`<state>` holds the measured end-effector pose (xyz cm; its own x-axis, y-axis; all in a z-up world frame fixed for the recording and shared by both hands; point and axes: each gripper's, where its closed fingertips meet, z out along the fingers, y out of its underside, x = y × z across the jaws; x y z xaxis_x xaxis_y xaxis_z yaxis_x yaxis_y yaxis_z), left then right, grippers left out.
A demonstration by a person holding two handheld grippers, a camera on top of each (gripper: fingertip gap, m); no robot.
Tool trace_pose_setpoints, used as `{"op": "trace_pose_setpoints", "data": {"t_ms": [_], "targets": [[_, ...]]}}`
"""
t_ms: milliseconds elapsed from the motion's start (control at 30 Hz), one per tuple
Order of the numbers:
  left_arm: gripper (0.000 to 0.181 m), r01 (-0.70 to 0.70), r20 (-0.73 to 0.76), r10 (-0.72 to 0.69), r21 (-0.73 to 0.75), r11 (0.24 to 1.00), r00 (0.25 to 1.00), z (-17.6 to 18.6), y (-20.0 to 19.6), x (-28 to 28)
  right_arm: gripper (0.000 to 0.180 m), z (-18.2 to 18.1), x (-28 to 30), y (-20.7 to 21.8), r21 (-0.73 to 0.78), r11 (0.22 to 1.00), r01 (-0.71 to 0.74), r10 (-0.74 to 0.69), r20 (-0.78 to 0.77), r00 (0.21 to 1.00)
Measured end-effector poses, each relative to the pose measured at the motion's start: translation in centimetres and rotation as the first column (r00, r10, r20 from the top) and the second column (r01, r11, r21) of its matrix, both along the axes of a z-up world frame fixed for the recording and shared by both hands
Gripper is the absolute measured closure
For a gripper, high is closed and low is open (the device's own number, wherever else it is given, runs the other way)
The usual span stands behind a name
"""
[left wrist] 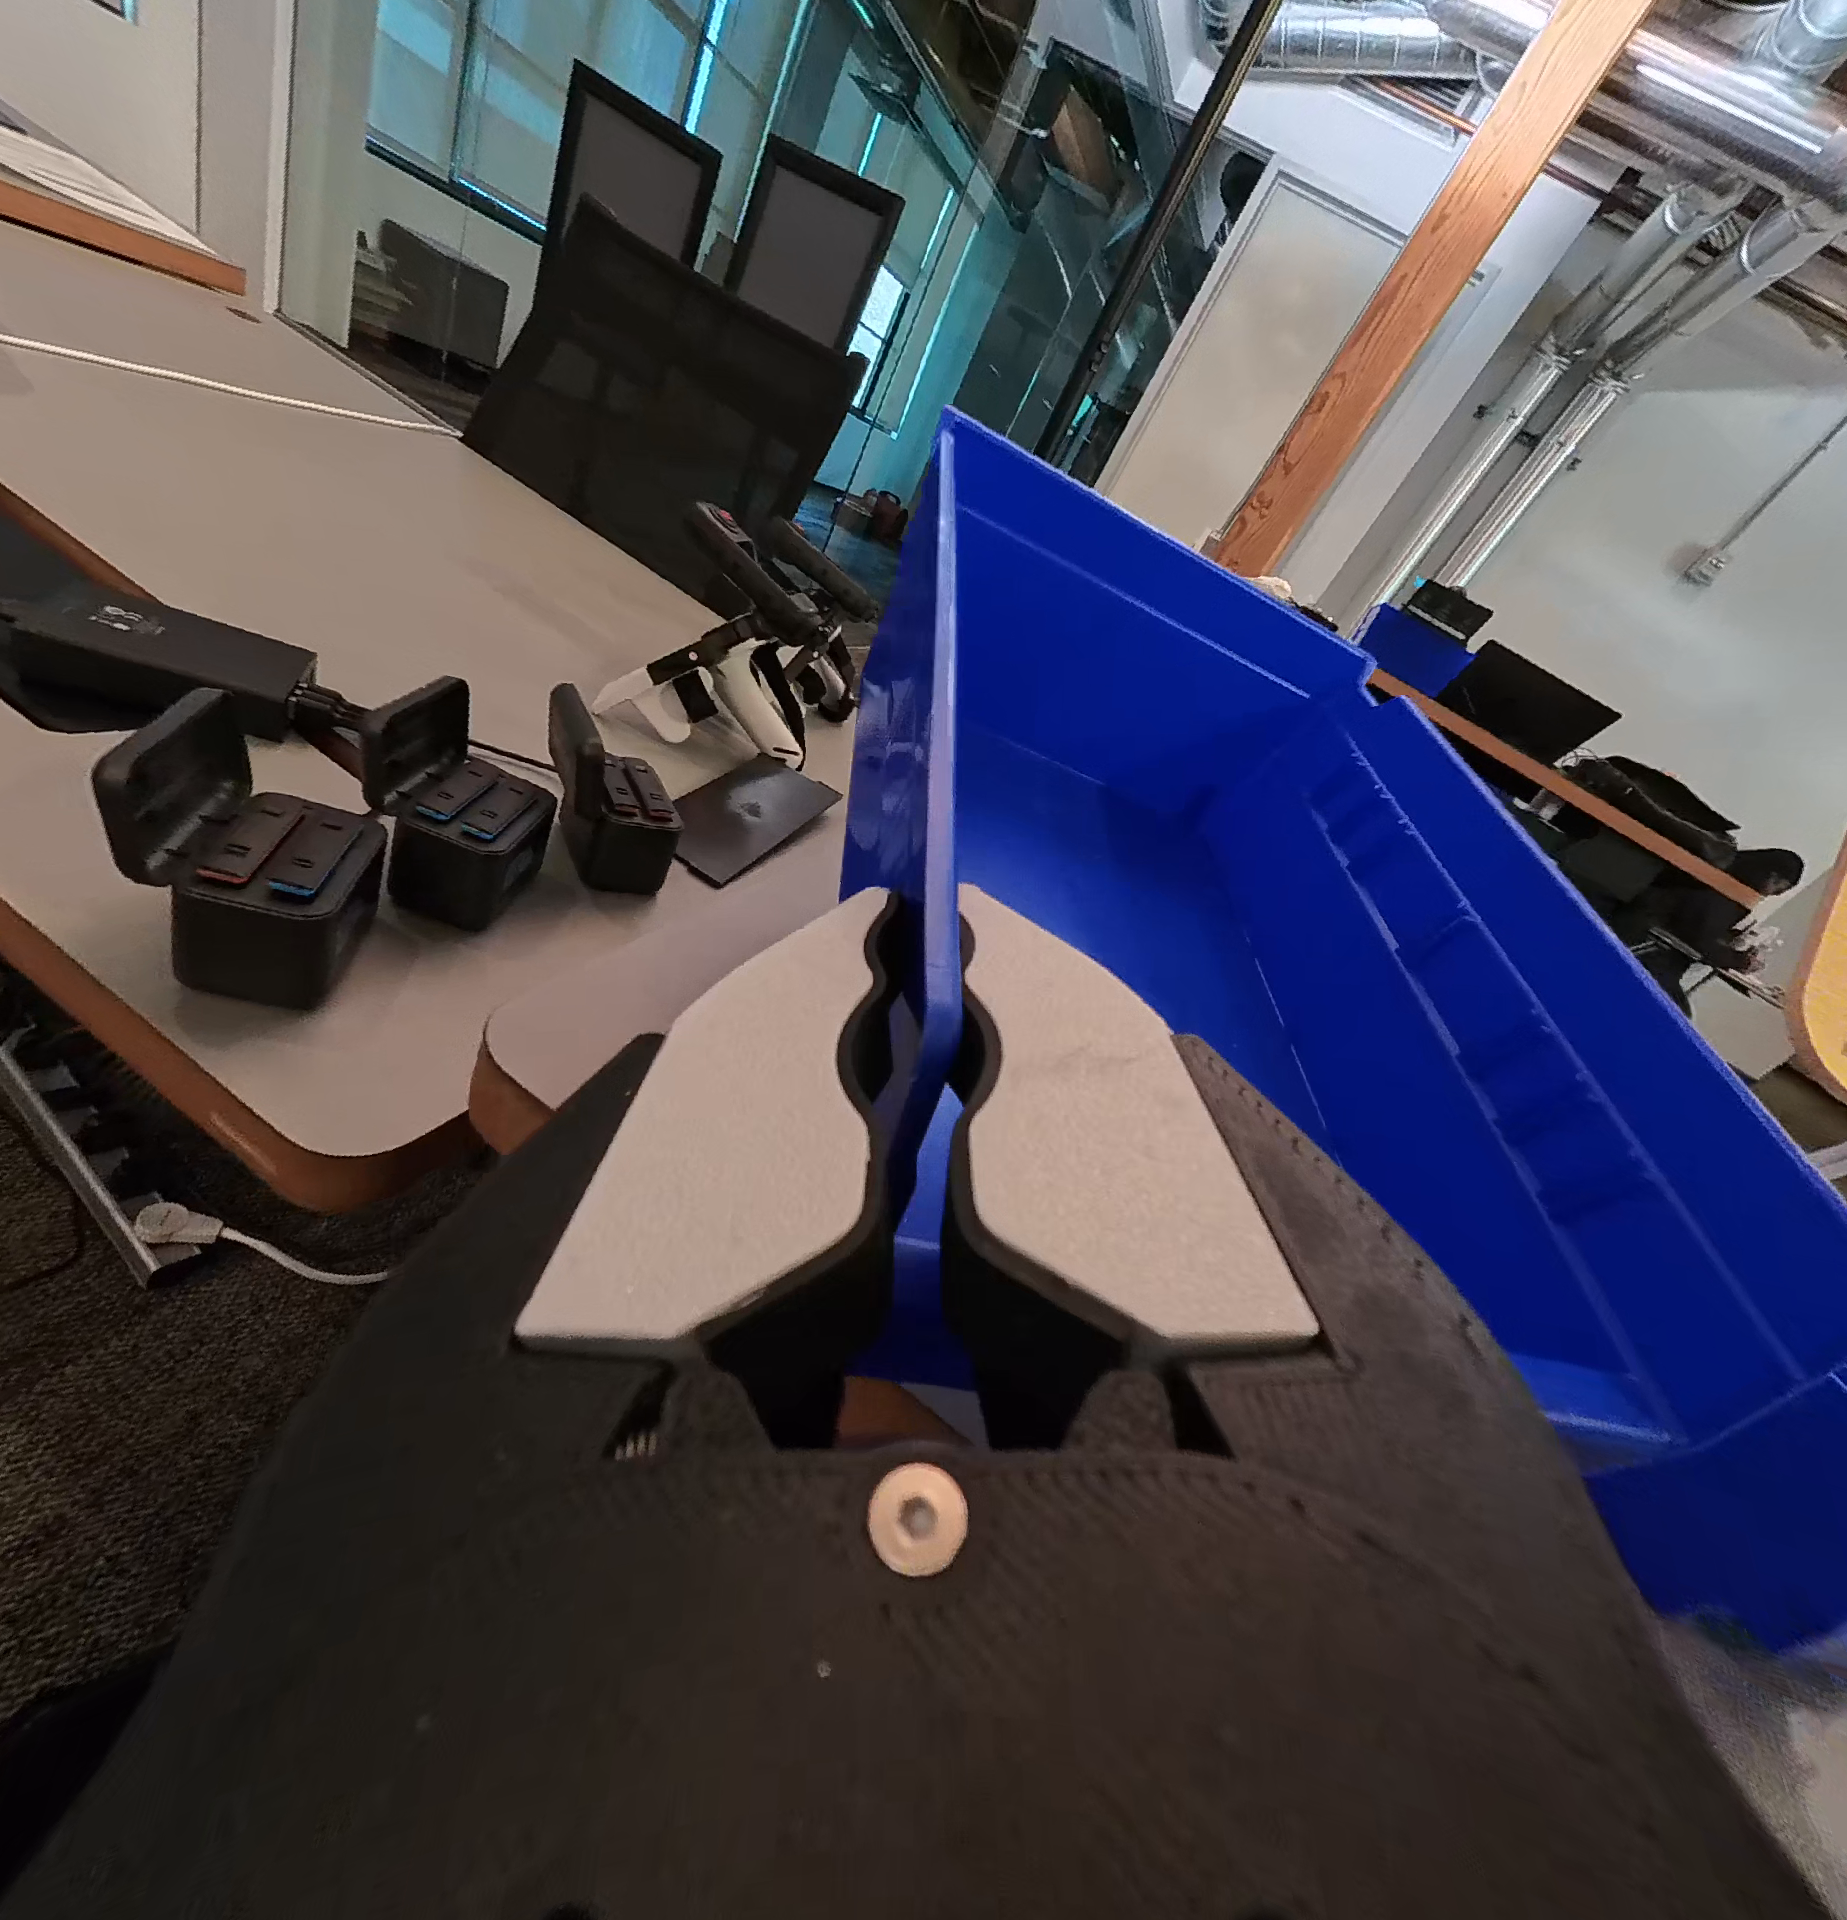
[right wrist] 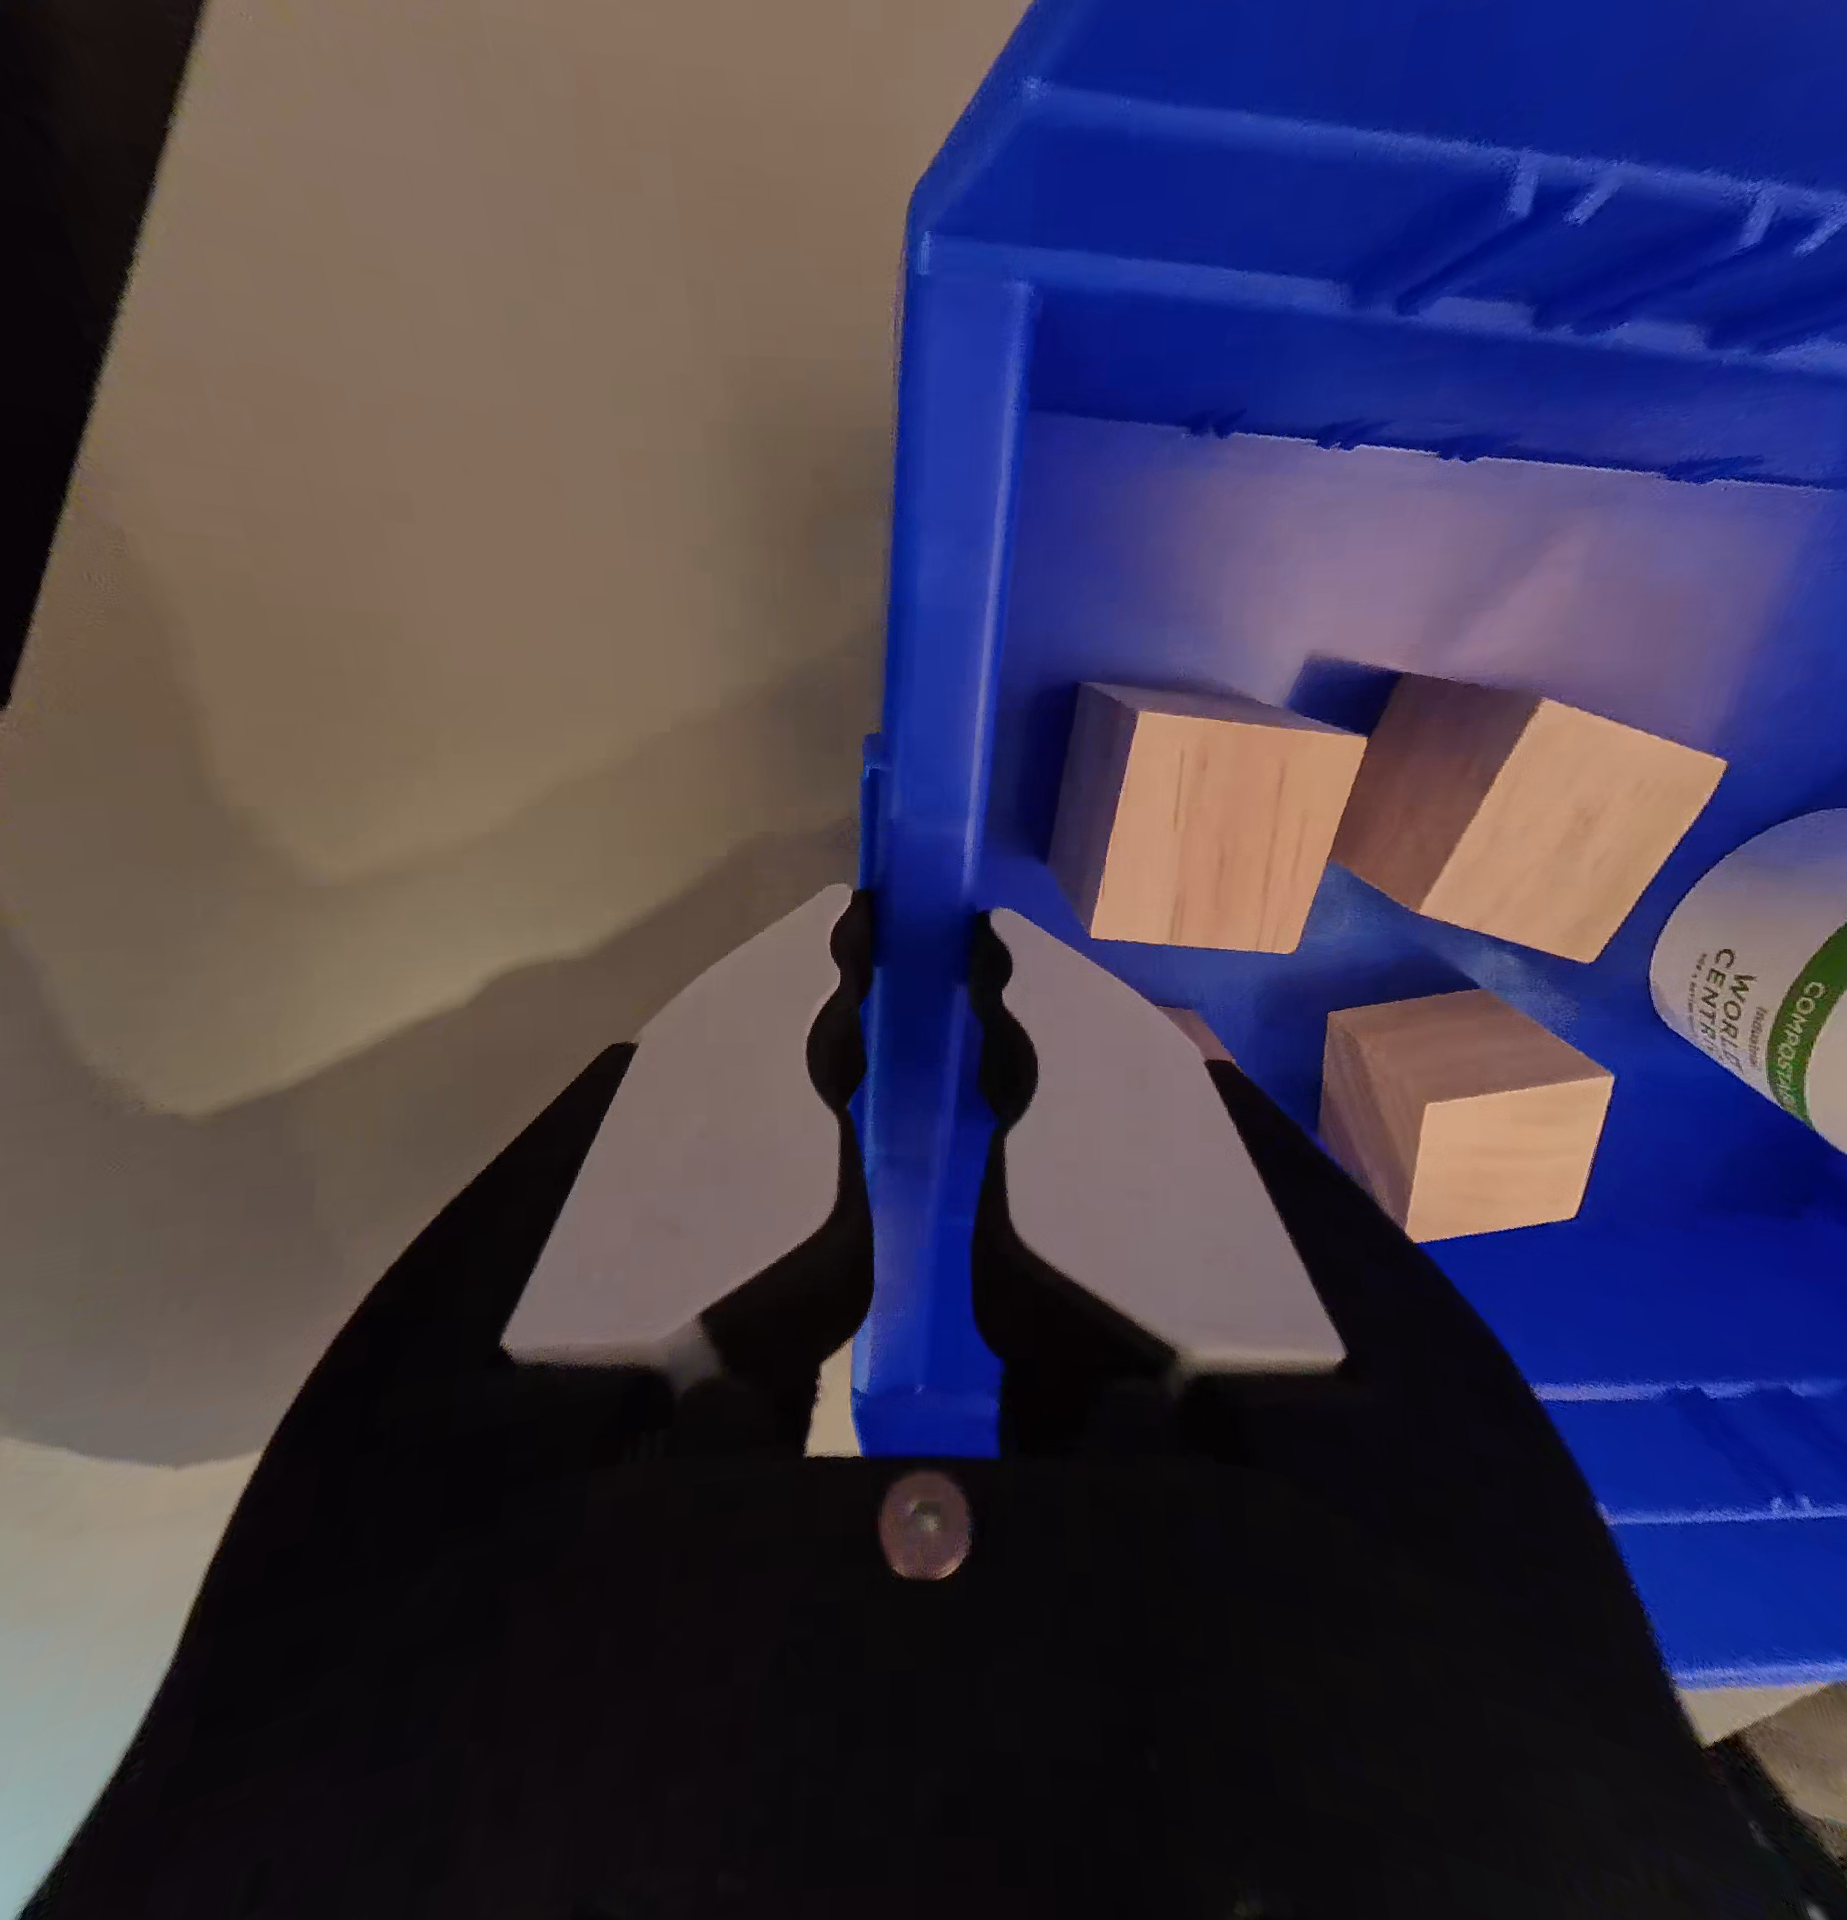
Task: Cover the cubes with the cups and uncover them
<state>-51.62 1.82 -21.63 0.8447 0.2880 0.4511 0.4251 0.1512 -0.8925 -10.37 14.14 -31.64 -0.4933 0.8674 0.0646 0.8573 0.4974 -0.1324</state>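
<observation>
A blue plastic bin (left wrist: 1158, 727) is held by both grippers. My left gripper (left wrist: 924, 925) is shut on the bin's side wall, one finger inside and one outside. My right gripper (right wrist: 919, 925) is shut on the bin's wall (right wrist: 929, 623) at the other end. In the right wrist view three wooden cubes lie inside the bin: one (right wrist: 1210, 831) next to my fingers, one (right wrist: 1532, 831) behind it, one (right wrist: 1470, 1112) nearer. A white paper cup (right wrist: 1792, 977) with a green band lies on its side at the right edge, partly cut off.
In the left wrist view a grey table (left wrist: 275, 520) holds three open black battery cases (left wrist: 275, 894), a black box (left wrist: 160, 644) and white and black controllers (left wrist: 732, 686). Black chairs (left wrist: 670, 416) stand behind. Carpet floor (left wrist: 119, 1403) lies below.
</observation>
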Motion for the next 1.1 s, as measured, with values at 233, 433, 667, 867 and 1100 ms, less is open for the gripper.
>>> {"op": "trace_pose_setpoints", "data": {"t_ms": [233, 433, 667, 867, 1100], "targets": [[0.177, -0.032, -0.006, 0.032, -0.004, 0.999, 0.999, -0.2, -0.7, -1.2, 0.162, -0.1, -6.4, 5.6, 0.008, 0.979, 0.202, -0.202, -0.007, 0.979], [0.176, -0.017, -0.010, 0.017, -0.023, 1.000, 1.000, -0.7, -0.2, -1.1, 0.161, -0.1, -11.0, 11.4, 0.003, 0.938, 0.347, -0.347, -0.011, 0.938], [0.176, -0.010, 0.004, 0.011, -0.024, 1.000, 1.000, -1.2, 0.1, -1.2, 0.161, -0.2, -14.7, 17.8, -0.009, 0.873, 0.488, -0.488, -0.020, 0.873], [0.176, -0.009, 0.012, 0.009, -0.037, 0.999, 1.000, -1.7, 0.2, -1.4, 0.161, -0.2, -16.6, 20.4, -0.012, 0.847, 0.532, -0.532, -0.014, 0.847], [0.176, -0.004, 0.018, 0.004, -0.032, 0.999, 1.000, -1.8, 0.3, -1.5, 0.161, -0.3, -16.8, 20.7, -0.031, 0.845, 0.535, -0.535, -0.032, 0.844]]}}
